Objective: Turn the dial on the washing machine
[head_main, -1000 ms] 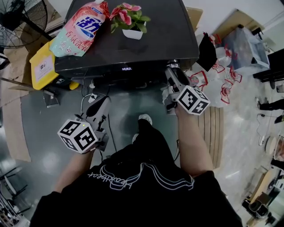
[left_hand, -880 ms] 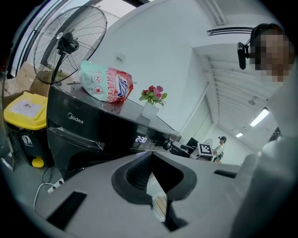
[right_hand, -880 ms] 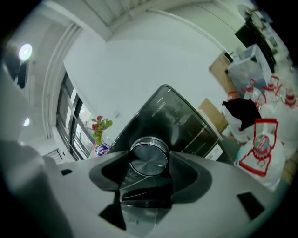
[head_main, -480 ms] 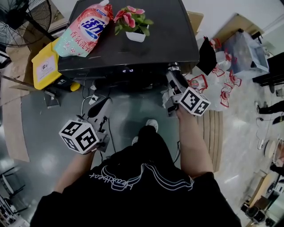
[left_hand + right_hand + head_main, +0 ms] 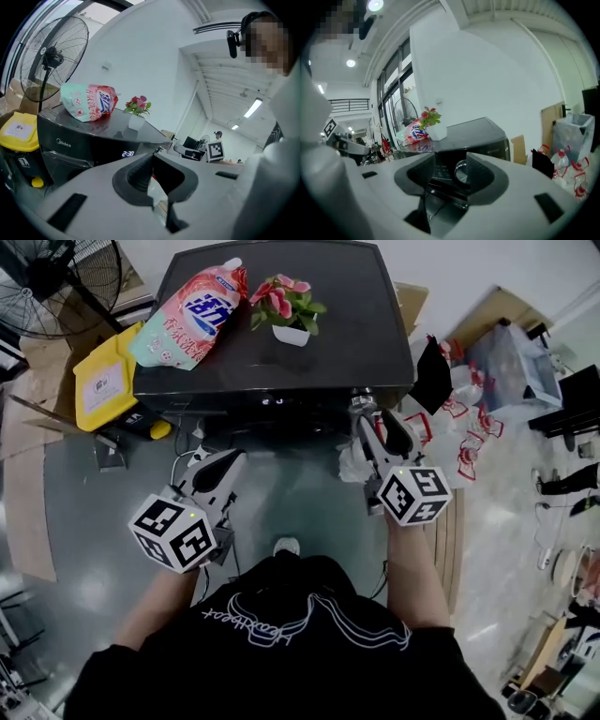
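Narrowing just now, right tongs [image 5: 451,165] flank the dial [image 5: 461,172], unclamped; left tongs [image 5: 152,161] together

A detergent pouch [image 5: 192,315] and a potted flower [image 5: 289,310] sit on the dark washing machine [image 5: 361,324]

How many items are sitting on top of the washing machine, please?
2: a detergent pouch at the left of the washing machine top, and a pot of pink flowers right of it. None appear hidden.
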{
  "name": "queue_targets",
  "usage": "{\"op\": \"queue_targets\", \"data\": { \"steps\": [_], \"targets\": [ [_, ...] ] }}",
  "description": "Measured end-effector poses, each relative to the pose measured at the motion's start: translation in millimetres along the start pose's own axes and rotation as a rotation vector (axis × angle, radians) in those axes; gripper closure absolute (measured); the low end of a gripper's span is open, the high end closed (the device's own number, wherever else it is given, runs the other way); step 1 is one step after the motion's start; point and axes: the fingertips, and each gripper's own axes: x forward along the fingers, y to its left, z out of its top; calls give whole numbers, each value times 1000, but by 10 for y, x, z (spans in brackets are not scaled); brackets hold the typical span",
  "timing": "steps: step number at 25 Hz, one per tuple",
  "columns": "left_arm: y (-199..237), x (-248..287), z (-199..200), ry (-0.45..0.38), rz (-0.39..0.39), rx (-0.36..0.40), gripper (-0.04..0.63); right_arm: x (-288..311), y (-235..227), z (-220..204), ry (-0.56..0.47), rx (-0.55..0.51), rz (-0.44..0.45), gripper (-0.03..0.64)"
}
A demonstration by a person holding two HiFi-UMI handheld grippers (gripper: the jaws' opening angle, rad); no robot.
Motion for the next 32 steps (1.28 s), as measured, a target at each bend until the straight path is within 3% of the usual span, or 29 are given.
{"op": "queue_targets", "data": {
  "steps": [9, 14, 21, 32],
  "targets": [
    [-822, -284, 290, -34, -75, 28, 591, -897, 908, 509, -17, -192, 210, 605],
    [-1387, -589, 311, -54, -96, 8, 590, -1471, 1191, 660, -17, -219, 292, 612],
    [-2083, -977, 354, -103, -122, 79, 590, -2184, 1388, 836, -73, -174, 352, 612],
    [-2570, -1359, 169, -152, -117, 103, 590, -2852, 1657, 857, -121, -144, 442, 612]
  ]
}}
